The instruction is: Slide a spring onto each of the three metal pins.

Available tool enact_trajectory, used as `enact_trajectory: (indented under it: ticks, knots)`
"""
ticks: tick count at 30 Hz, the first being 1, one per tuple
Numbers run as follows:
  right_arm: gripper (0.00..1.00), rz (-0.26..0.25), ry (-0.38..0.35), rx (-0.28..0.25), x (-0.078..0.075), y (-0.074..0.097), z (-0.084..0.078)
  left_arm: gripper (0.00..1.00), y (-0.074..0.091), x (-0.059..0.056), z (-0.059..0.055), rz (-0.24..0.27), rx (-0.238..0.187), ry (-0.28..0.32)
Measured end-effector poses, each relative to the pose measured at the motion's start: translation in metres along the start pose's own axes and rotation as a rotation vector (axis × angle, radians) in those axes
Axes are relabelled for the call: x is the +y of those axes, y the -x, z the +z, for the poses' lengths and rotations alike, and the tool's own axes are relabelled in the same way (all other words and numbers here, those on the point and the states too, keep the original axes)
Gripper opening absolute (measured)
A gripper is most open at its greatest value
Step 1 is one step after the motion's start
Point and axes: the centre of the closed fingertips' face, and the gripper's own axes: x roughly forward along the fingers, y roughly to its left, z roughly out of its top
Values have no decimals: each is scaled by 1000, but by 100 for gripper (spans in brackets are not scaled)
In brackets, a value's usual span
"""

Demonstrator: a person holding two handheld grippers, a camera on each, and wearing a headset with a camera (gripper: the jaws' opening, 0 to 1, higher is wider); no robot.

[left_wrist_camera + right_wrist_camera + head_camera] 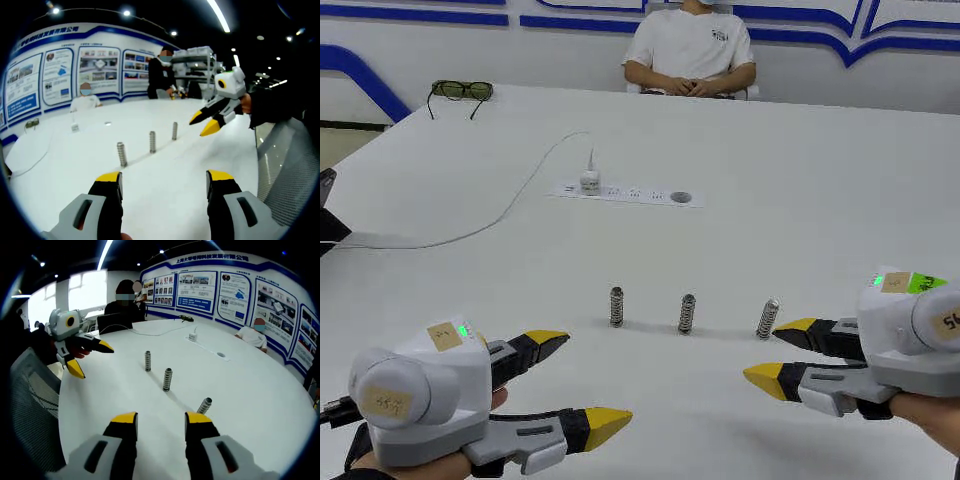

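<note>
The left gripper (590,380), grey-bodied with black jaws tipped in yellow, sits at 7 o'clock in the head view, its jaws spread wide with nothing between them. The right gripper (770,350), of the same make, sits at 4 o'clock with its jaws likewise parted and empty, their tips pointing toward 9 o'clock. Between the two, three grey coiled metal springs stand in a row on the white table (770,200). The left spring (617,306) and middle spring (687,313) are upright. The right spring (767,318) leans toward 1 o'clock, just beside the right gripper's upper tip but apart from it. Whether pins run inside the coils cannot be told. Farther out at 12 o'clock lies a flat white socket panel (625,192), and a thin grey cable (500,215) trails toward 9 o'clock. Dark glasses (460,90) rest at 11 o'clock. A seated person (688,45) in a white shirt is at the far edge.
</note>
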Motion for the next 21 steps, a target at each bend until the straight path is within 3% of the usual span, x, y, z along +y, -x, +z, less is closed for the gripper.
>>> enact_trajectory:
  ticks: [6,21]
  knots:
    - [41,-21,-20,-10,-10,7,-4,69,0,1,-1,2,2,3]
    - [46,-34,-50,-22,-18,18,-17,70,0,4,-4,12,5,12]
